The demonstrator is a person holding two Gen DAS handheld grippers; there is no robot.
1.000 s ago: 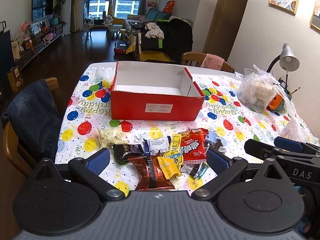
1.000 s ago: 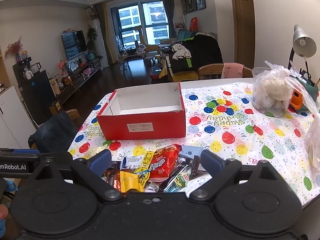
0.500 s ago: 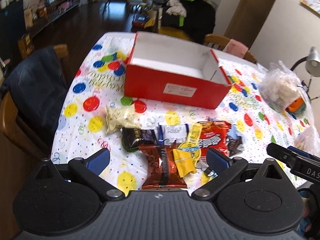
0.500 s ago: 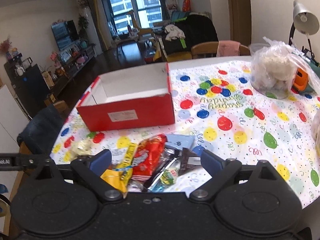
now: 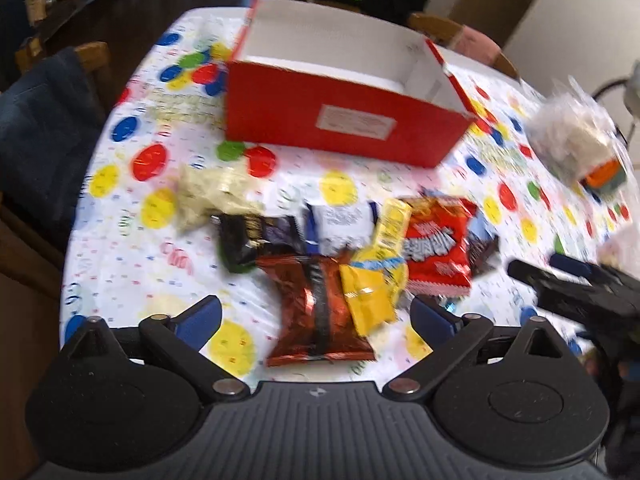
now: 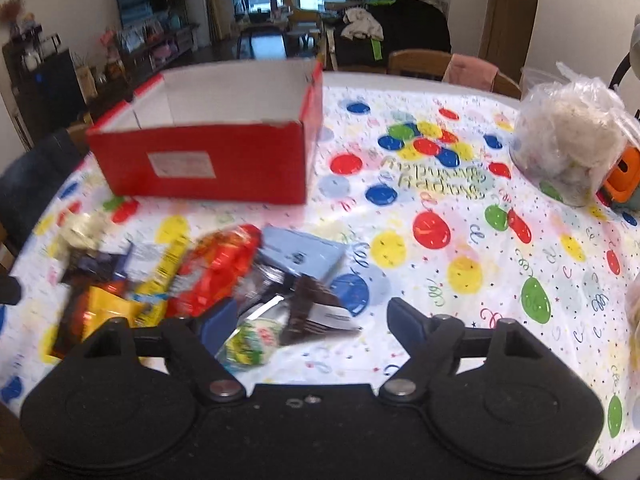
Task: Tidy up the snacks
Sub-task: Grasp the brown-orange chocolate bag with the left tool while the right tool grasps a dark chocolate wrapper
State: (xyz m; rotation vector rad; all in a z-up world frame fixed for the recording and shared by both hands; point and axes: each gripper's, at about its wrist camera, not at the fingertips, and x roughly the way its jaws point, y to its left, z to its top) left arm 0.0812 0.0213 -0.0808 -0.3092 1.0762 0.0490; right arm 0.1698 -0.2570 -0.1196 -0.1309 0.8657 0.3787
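Change since earlier: both your grippers have dropped toward the snack pile, so the packets now fill more of each view and the far room has slid up out of the left view.
Left gripper (image 5: 316, 314): you hold it spread wide, gripping nothing, its blue pads either side of the shiny dark-red foil packet (image 5: 318, 312) nearest you.
Right gripper (image 6: 308, 322): also spread wide with nothing held; its left pad sits over the near edge of the pile, by the dark brown wrapper (image 6: 316, 312) and the green-and-yellow sweet (image 6: 250, 340).
Snack pile: on the balloon-print tablecloth (image 5: 120, 248), near side of the table, just in front of the box.
Red cardboard box with white inside (image 5: 340, 120): open-topped, beyond the pile; no snack shows in the part of its inside you can see.
Left view only: pale cream crinkled bag (image 5: 208, 196) at the pile's far left, white-and-blue packet (image 5: 344, 224), and your right gripper's black body at the right edge.
Right view only: flat light-blue packet (image 6: 300, 254) behind the bright red bag (image 6: 216, 268), and the clear plastic bag of pale lumps (image 6: 568, 140) seen sharply at far right.
Blur: both views are smeared, so no print is readable.
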